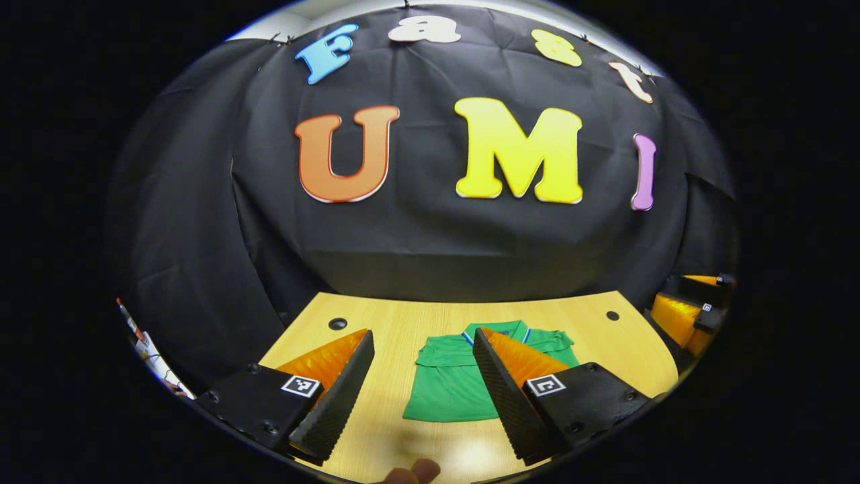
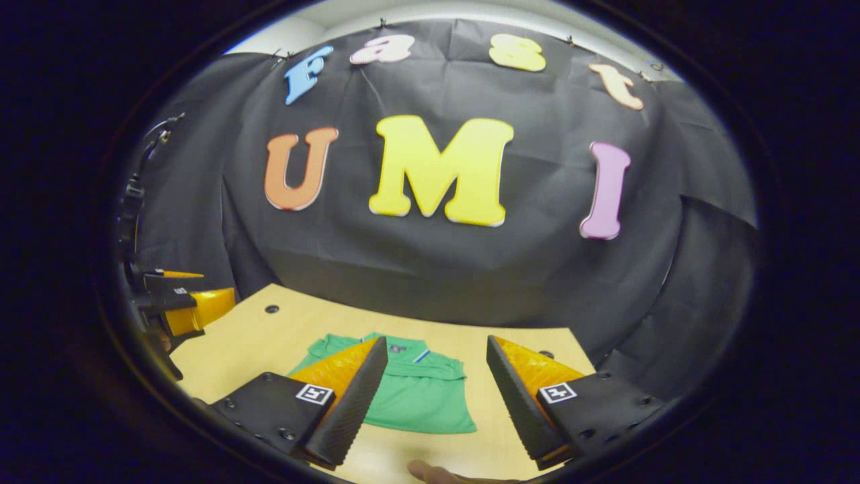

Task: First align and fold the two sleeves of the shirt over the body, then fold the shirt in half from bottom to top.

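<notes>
Sleeves look folded in; the bottom-to-top fold is left.
In the left gripper view our left gripper (image 1: pixel 423 376) hangs apart above the green shirt (image 1: pixel 450 386) on the table (image 1: pixel 403 323); in the right gripper view our right gripper (image 2: pixel 437 386) is likewise apart, empty.

A light wooden table (image 1: pixel 625 349) with small round dark holes (image 1: pixel 338 323) near its far corners stands before black cloth (image 1: pixel 416 235).

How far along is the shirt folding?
Nothing looks folded yet: the green shirt lies flat on the wooden table, sleeves still spread out. The left gripper and right gripper hover open, holding nothing. Both sleeve folds and the bottom-to-top fold remain.
</notes>
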`<state>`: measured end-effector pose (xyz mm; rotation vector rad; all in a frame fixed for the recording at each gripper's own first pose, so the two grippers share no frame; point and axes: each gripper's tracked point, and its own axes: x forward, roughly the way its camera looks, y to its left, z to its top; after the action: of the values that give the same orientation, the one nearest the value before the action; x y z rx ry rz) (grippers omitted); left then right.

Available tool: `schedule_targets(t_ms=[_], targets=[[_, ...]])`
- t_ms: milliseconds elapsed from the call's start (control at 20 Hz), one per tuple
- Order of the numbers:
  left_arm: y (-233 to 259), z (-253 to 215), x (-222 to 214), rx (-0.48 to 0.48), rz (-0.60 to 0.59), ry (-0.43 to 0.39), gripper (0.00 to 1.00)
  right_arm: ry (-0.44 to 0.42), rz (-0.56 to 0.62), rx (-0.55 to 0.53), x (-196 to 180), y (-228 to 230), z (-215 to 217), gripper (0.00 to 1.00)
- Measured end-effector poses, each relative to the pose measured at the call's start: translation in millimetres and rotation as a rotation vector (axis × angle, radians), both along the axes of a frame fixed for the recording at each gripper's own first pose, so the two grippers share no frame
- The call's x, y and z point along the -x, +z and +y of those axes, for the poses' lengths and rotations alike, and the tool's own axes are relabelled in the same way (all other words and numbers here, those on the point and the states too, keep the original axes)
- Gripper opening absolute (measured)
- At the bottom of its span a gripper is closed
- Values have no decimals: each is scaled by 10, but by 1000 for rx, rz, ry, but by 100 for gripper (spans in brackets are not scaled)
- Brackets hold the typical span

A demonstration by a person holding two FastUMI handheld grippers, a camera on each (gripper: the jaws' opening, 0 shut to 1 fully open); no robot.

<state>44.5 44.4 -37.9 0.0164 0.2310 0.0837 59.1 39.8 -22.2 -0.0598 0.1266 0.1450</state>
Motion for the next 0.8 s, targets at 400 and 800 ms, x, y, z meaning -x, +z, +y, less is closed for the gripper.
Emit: schedule_targets(t_ms=[400, 800], targets=[[458, 10, 878, -4, -108, 8, 95, -8, -229, -103, 1086, 777, -104, 95], [976, -236, 1184, -37, -282, -40, 95, -55, -314, -78, 1549, 869, -273, 95]])
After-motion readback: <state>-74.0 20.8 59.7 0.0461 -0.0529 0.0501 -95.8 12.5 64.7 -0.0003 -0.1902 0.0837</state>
